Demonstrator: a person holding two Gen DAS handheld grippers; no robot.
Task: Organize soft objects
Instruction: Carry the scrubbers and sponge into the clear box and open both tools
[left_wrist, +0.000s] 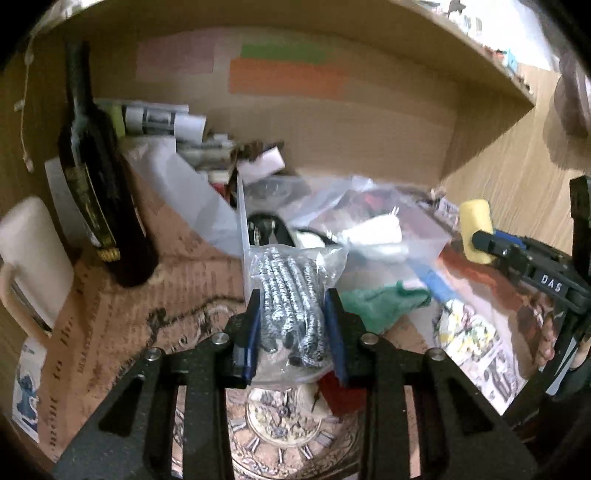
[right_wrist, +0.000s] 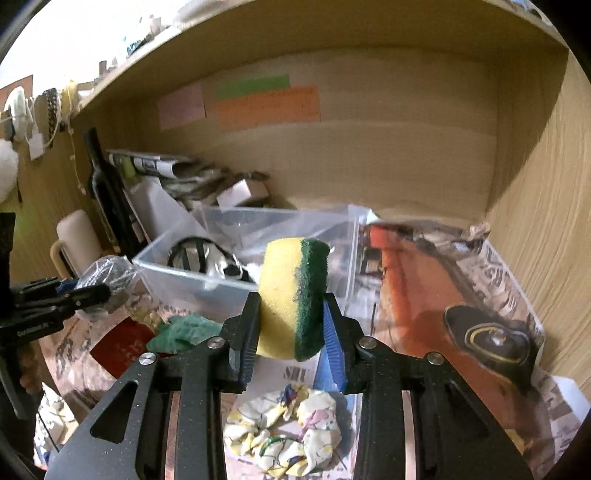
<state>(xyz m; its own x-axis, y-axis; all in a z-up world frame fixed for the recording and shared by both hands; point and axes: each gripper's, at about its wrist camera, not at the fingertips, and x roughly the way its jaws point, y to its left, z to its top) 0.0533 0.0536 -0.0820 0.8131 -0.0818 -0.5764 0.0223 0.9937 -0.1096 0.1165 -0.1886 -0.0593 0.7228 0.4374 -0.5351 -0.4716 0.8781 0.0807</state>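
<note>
My left gripper (left_wrist: 293, 314) is shut on a clear bag of black-and-white cord (left_wrist: 290, 299), held above the shelf floor just before the clear plastic bin (left_wrist: 245, 236). It also shows at the left of the right wrist view (right_wrist: 99, 291). My right gripper (right_wrist: 290, 321) is shut on a yellow-and-green sponge (right_wrist: 291, 295), held in front of the same bin (right_wrist: 184, 273). The sponge shows at the right of the left wrist view (left_wrist: 476, 229). A green cloth (right_wrist: 181, 332) and a floral scrunchie (right_wrist: 284, 432) lie on the newspaper below.
A dark wine bottle (left_wrist: 99, 192) and a cream mug (left_wrist: 29, 258) stand at the left. Rolled papers (left_wrist: 162, 118) and boxes crowd the back. A black oval object (right_wrist: 491, 339) lies on the right. A red card (right_wrist: 125, 350) lies by the cloth. Wooden shelf walls enclose the space.
</note>
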